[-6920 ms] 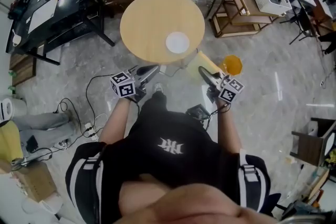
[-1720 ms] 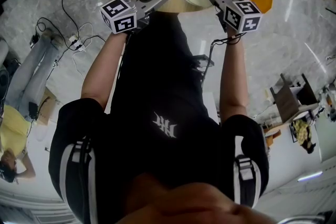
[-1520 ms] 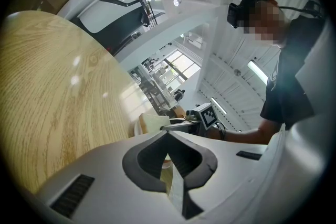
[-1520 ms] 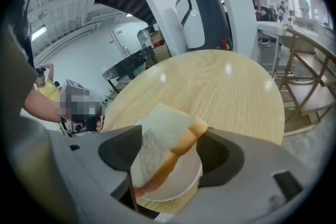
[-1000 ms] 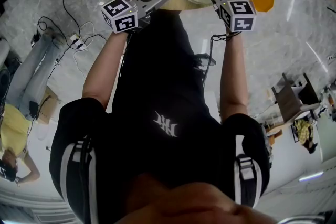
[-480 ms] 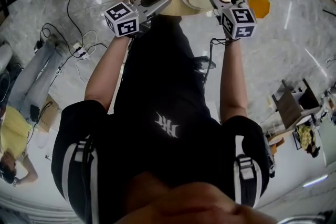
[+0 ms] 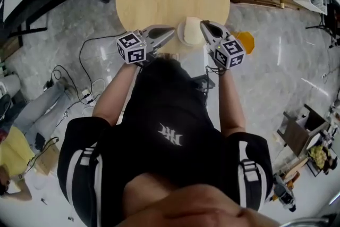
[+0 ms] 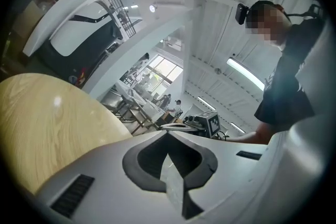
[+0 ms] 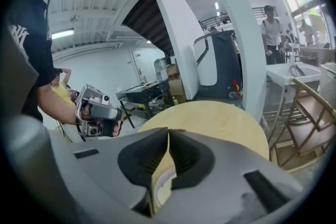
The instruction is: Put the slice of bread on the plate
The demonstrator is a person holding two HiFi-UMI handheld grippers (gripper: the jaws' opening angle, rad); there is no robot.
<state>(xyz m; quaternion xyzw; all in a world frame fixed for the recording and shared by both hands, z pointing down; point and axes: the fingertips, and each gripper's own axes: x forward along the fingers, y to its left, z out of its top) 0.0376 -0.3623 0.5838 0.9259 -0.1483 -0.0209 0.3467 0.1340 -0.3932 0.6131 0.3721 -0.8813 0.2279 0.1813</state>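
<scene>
both grippers show closed, empty fingers: left gripper (image 7: 170, 31), and right gripper (image 7: 203, 23), just closed. slice of bread (image 7: 192, 31) lies on plate (image 7: 180, 35); i can't read shirt logo (image 7: 171, 139).

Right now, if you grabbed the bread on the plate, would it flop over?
Probably a bit: the slice of bread looks thin and lies flat on the plate, so held by one edge it may sag. It seems soft and light, so a hard squeeze could dent it. Being flat, it shouldn't roll.
</scene>
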